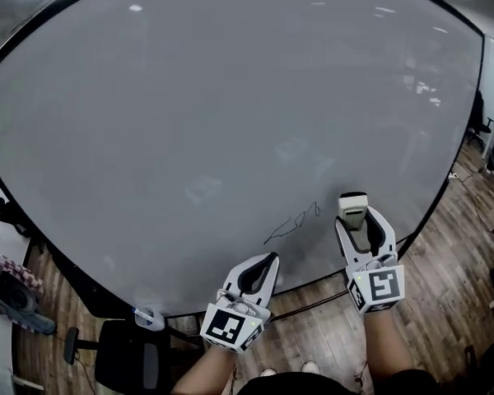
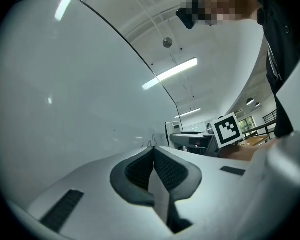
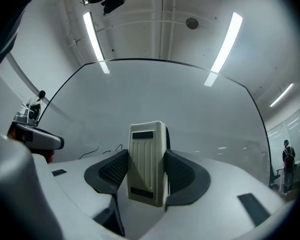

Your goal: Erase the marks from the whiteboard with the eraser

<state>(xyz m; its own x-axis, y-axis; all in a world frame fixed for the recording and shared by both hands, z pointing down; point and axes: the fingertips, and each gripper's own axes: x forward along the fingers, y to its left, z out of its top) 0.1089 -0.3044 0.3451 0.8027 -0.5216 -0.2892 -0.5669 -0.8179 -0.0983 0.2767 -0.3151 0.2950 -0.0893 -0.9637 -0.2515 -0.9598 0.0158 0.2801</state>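
Observation:
A large whiteboard fills the head view. A thin black scribble runs across its lower middle and shows faintly as a mark in the right gripper view. My right gripper is shut on a cream plastic eraser, held upright just right of the scribble, close to the board. The eraser sticks out above the jaws. My left gripper hangs lower, under the scribble, shut with nothing in it; its pads meet.
The board's black lower edge runs just under both grippers. Below lies wooden floor. A black chair stands at the lower left, and desks and chairs sit at the far right.

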